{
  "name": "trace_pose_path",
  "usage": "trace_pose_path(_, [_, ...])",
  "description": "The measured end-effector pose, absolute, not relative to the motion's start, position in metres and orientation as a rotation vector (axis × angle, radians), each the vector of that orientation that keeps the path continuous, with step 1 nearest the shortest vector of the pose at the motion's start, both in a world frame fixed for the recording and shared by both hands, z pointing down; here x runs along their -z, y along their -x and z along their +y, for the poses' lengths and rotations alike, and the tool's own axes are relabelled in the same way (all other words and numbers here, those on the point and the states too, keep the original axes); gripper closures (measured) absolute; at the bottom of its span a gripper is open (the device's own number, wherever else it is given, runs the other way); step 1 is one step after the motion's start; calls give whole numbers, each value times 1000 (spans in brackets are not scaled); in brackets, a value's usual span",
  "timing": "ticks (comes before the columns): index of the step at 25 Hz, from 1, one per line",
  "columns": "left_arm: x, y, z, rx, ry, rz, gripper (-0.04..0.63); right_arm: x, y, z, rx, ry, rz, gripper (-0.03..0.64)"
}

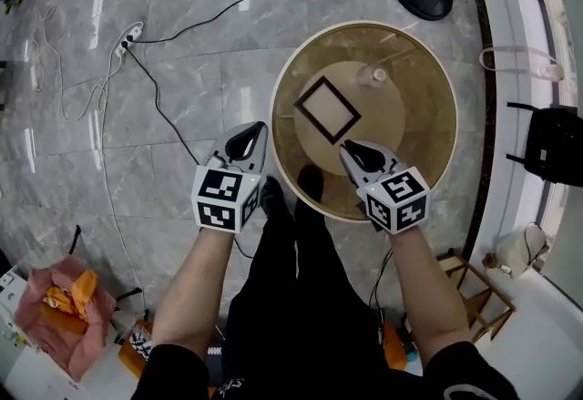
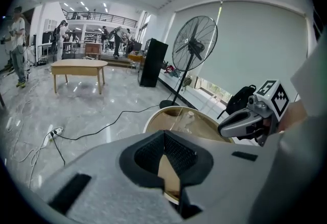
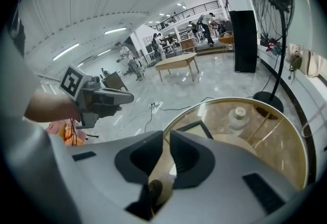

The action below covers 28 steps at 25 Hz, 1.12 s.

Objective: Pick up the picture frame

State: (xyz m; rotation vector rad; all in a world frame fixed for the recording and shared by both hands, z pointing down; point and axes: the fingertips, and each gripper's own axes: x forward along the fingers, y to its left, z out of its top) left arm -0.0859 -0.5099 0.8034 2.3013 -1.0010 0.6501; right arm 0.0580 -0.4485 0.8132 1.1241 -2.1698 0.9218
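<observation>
The frame (image 1: pixel 328 109) lies flat on the glass tabletop (image 1: pixel 428 148), toward 9 o'clock of its centre. It looks light, stiff and thin, likely breakable, and apt to slide on glass, so an edge near a corner seems the best hold. At its 5 o'clock the right gripper (image 1: pixel 352 150) angles down, its fingers (image 3: pixel 191 156) slightly apart and empty. At 8 o'clock, off the rim, the left gripper (image 1: pixel 248 136) is closed on nothing.
</observation>
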Motion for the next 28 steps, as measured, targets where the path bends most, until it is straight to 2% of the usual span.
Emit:
trace_pose_path(10, [-885,88,-506,-640,-2252,-982,594,-892,-46,-453,-897,-1048,-2085,506])
trace_pose_path(17, [-919,97,-500,-682,-2217,-959,594,-946,-42,-448,-868,-936,-2012,402])
trace_pose_path(28, [-932,107,-496,-705,-2199,-957,593,-997,-42,-447,-802,-788,-1835,401])
